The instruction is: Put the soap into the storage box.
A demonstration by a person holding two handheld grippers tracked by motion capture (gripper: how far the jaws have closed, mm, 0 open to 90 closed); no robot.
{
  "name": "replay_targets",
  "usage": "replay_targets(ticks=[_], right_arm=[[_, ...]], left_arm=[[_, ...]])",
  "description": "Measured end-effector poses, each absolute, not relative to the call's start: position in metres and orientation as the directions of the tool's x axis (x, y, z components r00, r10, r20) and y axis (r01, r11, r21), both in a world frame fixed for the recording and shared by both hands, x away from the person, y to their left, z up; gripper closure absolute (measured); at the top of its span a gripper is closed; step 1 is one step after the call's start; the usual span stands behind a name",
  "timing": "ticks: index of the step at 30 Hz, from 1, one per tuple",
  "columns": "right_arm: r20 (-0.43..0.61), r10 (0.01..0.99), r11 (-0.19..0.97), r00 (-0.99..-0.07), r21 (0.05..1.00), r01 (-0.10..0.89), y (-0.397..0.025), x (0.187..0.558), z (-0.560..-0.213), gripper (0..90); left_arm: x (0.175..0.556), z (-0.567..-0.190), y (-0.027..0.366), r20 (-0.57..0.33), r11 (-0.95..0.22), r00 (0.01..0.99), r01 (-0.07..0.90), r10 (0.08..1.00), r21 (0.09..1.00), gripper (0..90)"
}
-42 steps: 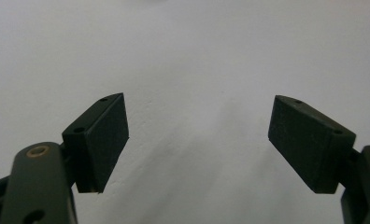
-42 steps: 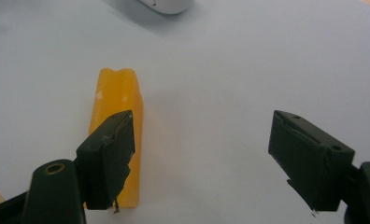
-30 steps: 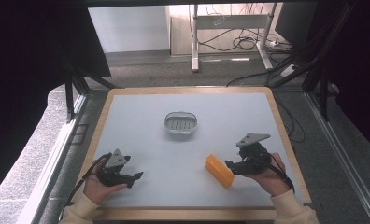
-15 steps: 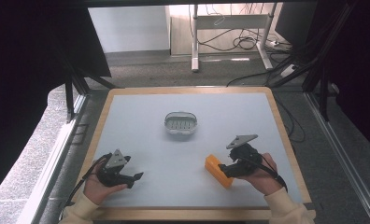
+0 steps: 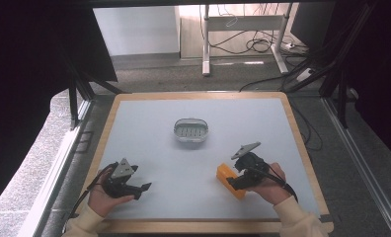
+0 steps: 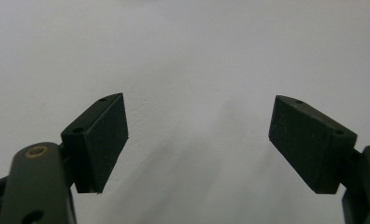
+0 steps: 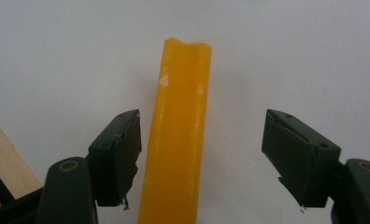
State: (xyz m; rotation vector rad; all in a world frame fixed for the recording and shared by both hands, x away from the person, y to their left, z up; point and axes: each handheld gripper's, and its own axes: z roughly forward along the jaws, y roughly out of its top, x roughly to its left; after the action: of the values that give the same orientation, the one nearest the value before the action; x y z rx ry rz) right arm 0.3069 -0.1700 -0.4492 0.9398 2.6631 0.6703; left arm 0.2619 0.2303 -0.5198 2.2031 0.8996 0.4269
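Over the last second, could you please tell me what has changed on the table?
The right hand-held gripper moved down and left to the orange block, its open jaws now straddling it, not gripping. The left hand-held gripper, the block and the dish stayed put.

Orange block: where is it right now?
In the high view the orange block lies on the table's near right part, at the right gripper, nearer than the metal dish. The right gripper view shows it between the open jaws, close to the left one.
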Motion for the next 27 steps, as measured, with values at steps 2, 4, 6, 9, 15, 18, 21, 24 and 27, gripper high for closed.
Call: replay_targets(ticks=[2, 4, 6, 9, 15, 18, 21, 24, 27], right_arm=[[-0.066, 0.636, 0.695, -0.769, 0.483, 0.533, -0.168, 0.308, -0.451, 28.1], [-0.059, 0.631, 0.704, -0.773, 0.463, 0.539, -0.165, 0.31, -0.455, 27.8], [-0.058, 0.628, 0.708, -0.776, 0.457, 0.539, -0.164, 0.311, -0.457, 27.8], [-0.051, 0.623, 0.721, -0.78, 0.425, 0.548, -0.159, 0.313, -0.463, 27.9], [-0.047, 0.625, 0.739, -0.779, 0.354, 0.572, -0.152, 0.319, -0.473, 38.9], [-0.046, 0.628, 0.745, -0.777, 0.326, 0.582, -0.149, 0.322, -0.478, 44.8], [-0.019, 0.621, 0.754, -0.783, 0.286, 0.591, -0.145, 0.324, -0.484, 55.6], [-0.024, 0.62, 0.759, -0.785, 0.275, 0.591, -0.143, 0.324, -0.485, 57.3], [-0.037, 0.629, 0.756, -0.776, 0.262, 0.6, -0.14, 0.323, -0.485, 58.8]], left_arm=[[0.262, -0.52, 0.23, 0.037, -0.507, 0.702, 0.476, 0.711, 0.719, 19.6], [0.261, -0.519, 0.231, 0.037, -0.503, 0.697, 0.479, 0.716, 0.72, 19.5], [0.261, -0.519, 0.231, 0.037, -0.5, 0.695, 0.478, 0.718, 0.722, 19.5], [0.262, -0.519, 0.231, 0.035, -0.502, 0.698, 0.479, 0.715, 0.72, 19.5], [0.261, -0.518, 0.232, 0.037, -0.503, 0.698, 0.477, 0.715, 0.721, 19.5], [0.261, -0.518, 0.232, 0.038, -0.502, 0.698, 0.476, 0.715, 0.722, 19.5], [0.261, -0.519, 0.232, 0.035, -0.508, 0.702, 0.48, 0.712, 0.715, 19.3], [0.262, -0.52, 0.233, 0.033, -0.508, 0.702, 0.481, 0.711, 0.714, 19.3], [0.261, -0.52, 0.233, 0.03, -0.507, 0.702, 0.483, 0.712, 0.714, 19.3]])
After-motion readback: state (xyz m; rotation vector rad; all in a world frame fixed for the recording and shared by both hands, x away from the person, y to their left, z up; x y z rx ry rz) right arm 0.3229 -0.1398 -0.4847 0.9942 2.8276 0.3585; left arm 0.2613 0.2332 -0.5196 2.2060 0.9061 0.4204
